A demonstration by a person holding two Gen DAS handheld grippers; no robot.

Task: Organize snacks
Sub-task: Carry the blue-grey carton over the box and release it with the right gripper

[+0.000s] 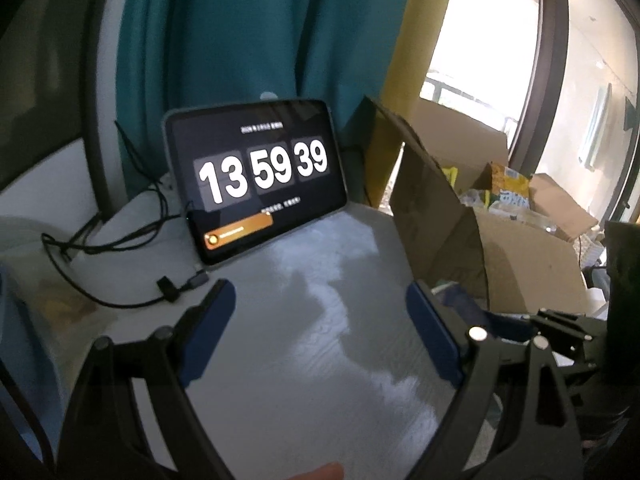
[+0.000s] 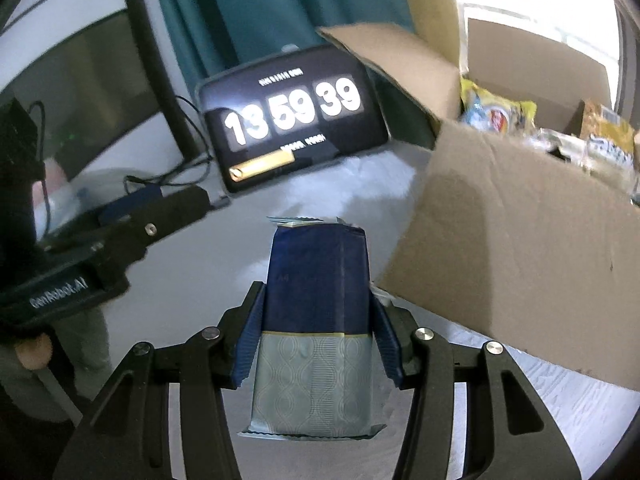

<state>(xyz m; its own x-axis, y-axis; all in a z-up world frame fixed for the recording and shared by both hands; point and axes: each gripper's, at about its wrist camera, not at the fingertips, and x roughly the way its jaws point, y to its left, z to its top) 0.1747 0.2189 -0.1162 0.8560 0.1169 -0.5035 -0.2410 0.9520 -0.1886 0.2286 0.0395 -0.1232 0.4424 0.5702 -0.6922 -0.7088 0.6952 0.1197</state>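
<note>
My right gripper (image 2: 318,300) is shut on a navy and silver snack packet (image 2: 316,312), held lengthwise between its blue pads above the grey table (image 2: 200,280). My left gripper (image 1: 320,300) is open and empty over the table (image 1: 320,360); it also shows in the right wrist view (image 2: 160,208) at the left. An open cardboard box (image 2: 520,260) stands to the right with several yellow snack bags (image 2: 496,112) inside. The box (image 1: 520,264) and a yellow bag (image 1: 510,188) also show in the left wrist view.
A tablet (image 1: 260,176) showing a clock leans against a teal curtain (image 1: 240,40) at the back of the table; it also shows in the right wrist view (image 2: 292,116). Black cables (image 1: 120,248) lie to its left. A chair back (image 1: 40,80) stands at far left.
</note>
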